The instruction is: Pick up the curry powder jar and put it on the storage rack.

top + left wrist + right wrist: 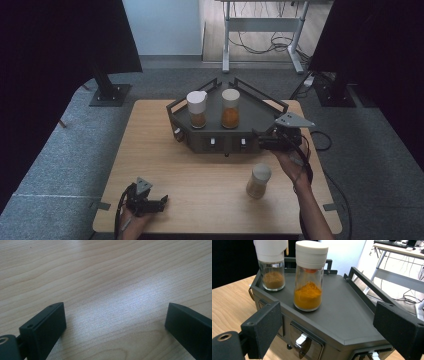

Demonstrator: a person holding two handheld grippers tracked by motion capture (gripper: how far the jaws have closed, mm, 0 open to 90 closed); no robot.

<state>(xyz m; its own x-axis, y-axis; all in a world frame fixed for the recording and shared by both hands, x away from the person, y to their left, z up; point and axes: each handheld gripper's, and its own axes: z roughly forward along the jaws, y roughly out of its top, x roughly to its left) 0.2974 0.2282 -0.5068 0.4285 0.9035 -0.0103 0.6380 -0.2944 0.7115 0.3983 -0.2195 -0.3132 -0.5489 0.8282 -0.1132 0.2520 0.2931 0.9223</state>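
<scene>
A dark grey rack (257,112) stands at the back middle of the wooden table (165,165). On its top shelf stand two white-capped glass spice jars: one with brown powder (197,109) (272,265) and one with orange powder (230,108) (309,277). A third jar (259,180) with pale powder stands on the table in front of the rack's right end. My right gripper (262,142) (324,332) is open at the rack's right front corner, jaws wide with nothing between them. My left gripper (161,202) (113,325) is open, low over bare wood at the near left.
The rack (352,315) has raised rails along its back and small drawers with white latches (300,338) in its front. Black stands (107,90) sit on the grey floor behind the table. A white desk frame with cables (265,30) is farther back.
</scene>
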